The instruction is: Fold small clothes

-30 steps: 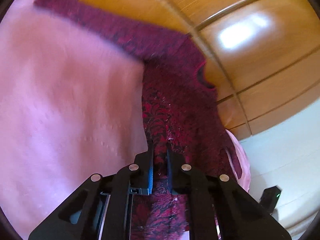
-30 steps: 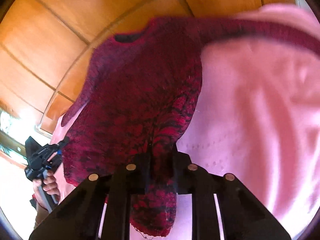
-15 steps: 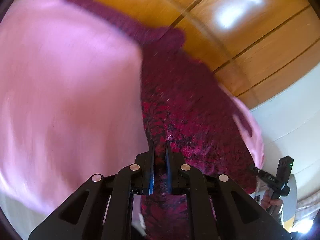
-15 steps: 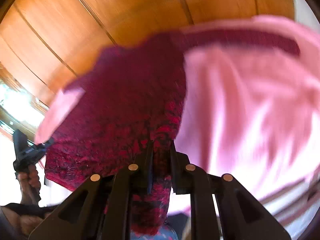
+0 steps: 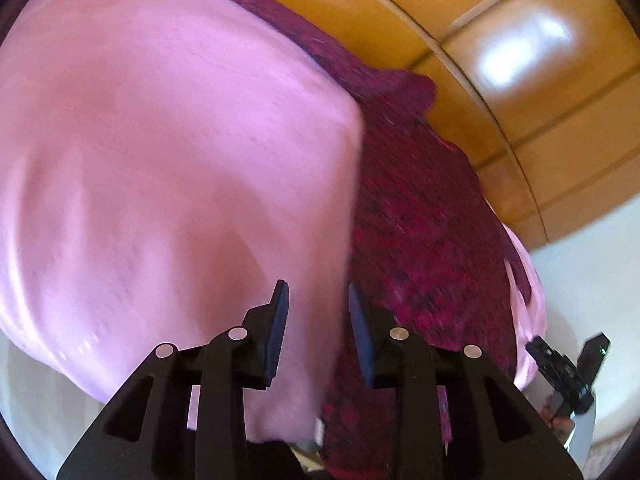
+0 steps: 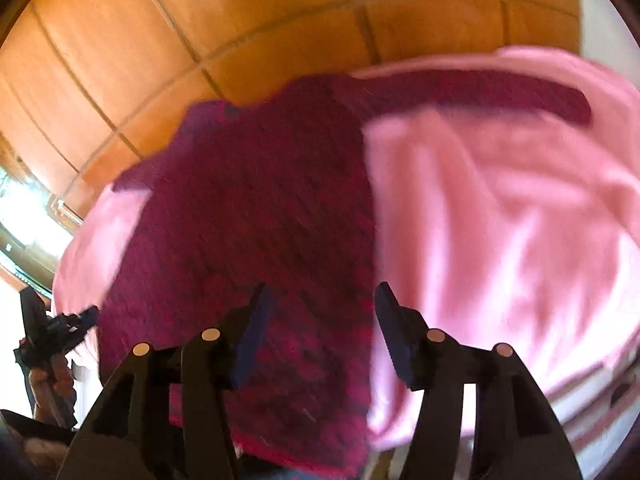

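Note:
A dark red knitted sweater [image 5: 420, 220] lies spread on a pink cloth [image 5: 160, 160], one sleeve [image 5: 280, 16] stretched across the far side. My left gripper [image 5: 316, 292] hovers over the sweater's left edge. Its jaws are opening and the pads press on nothing; pink cloth and the sweater's edge show in the gap. In the right wrist view the sweater [image 6: 260, 208] fills the middle, and my right gripper [image 6: 322, 296] is over its near hem. These jaws are opening too, with the knit below them but not pinched. Both views are blurred.
Glossy wooden panels [image 5: 520, 80] rise behind the pink cloth [image 6: 500, 220], as the wooden panels [image 6: 160, 40] do in the right view. A pale wall [image 5: 580, 280] is at the right. A hand holds the other gripper at each view's edge.
Both grippers were shut on the sweater's near hem. Now their jaws have parted and let it go. The sweater has come down flatter onto the pink cloth.

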The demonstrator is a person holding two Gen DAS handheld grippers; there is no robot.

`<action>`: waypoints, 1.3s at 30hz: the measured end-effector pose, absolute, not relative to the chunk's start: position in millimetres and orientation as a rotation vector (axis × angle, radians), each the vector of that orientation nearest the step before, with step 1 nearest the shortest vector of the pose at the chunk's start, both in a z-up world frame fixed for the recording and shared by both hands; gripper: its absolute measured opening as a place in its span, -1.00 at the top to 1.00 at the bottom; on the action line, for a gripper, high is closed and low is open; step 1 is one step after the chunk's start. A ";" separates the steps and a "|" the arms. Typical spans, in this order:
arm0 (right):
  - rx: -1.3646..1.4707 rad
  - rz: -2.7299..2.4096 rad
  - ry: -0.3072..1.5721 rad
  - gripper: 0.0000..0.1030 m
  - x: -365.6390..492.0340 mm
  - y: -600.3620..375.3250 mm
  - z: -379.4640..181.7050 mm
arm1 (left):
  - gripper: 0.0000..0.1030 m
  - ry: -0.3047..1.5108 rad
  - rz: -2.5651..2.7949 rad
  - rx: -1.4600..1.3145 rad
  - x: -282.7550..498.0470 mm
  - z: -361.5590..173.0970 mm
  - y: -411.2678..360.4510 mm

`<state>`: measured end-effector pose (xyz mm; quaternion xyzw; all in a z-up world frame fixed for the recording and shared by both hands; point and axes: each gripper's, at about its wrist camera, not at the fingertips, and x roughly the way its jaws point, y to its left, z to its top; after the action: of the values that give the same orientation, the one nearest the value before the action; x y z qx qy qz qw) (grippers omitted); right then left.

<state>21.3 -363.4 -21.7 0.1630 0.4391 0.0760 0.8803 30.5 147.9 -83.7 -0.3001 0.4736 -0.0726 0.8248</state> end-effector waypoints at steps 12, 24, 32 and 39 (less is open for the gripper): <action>0.110 0.264 0.875 -0.43 116.0 -219.9 -55.7 | -0.20 0.802 0.078 -0.816 146.1 -56.7 237.8; 0.017 0.251 0.858 -0.68 129.7 -199.8 -93.4 | -0.14 0.771 0.205 -0.816 311.7 -52.7 296.1; 0.001 0.247 0.865 -0.76 132.5 -195.7 -93.4 | -0.14 0.834 0.344 -0.850 377.0 -86.7 313.2; -0.011 0.237 0.868 -0.80 133.3 -192.5 -94.0 | 0.81 0.751 0.329 -0.890 368.9 -81.4 318.8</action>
<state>133.3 -192.5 -94.0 -0.0051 0.4197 0.1147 0.9004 368.9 318.8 -81.4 -0.4184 0.3530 0.1548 0.8224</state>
